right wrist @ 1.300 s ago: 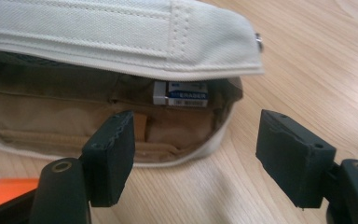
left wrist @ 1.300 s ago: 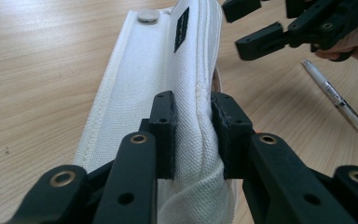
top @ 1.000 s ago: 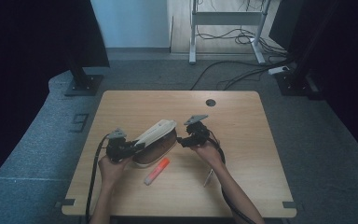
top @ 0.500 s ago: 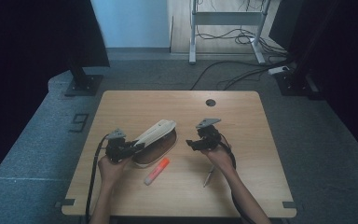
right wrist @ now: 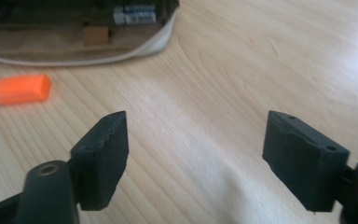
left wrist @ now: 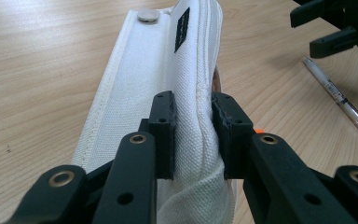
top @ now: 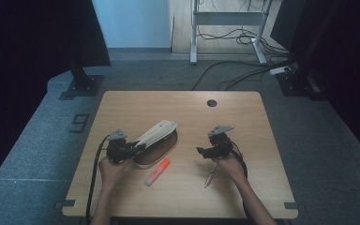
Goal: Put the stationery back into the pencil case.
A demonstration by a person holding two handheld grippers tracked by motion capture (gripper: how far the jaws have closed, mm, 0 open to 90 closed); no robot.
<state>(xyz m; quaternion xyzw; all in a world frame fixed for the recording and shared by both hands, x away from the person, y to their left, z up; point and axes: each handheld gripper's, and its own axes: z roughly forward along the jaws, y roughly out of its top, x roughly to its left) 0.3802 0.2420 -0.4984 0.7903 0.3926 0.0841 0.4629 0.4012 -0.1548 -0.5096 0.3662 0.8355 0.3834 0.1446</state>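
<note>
- Holding the white pencil case by its lid flap, the left gripper is clenched on the fabric, so the mouth is kept propped open at the table's left middle.
- The right gripper is released, nothing between its jaws, which have just been opening; a pick of the pen lying just beside it is judged next.
- The pen should be taken near its middle, crosswise.
- Open wood is left around it; the orange highlighter lies near the case, well inside the table's near edge.
</note>
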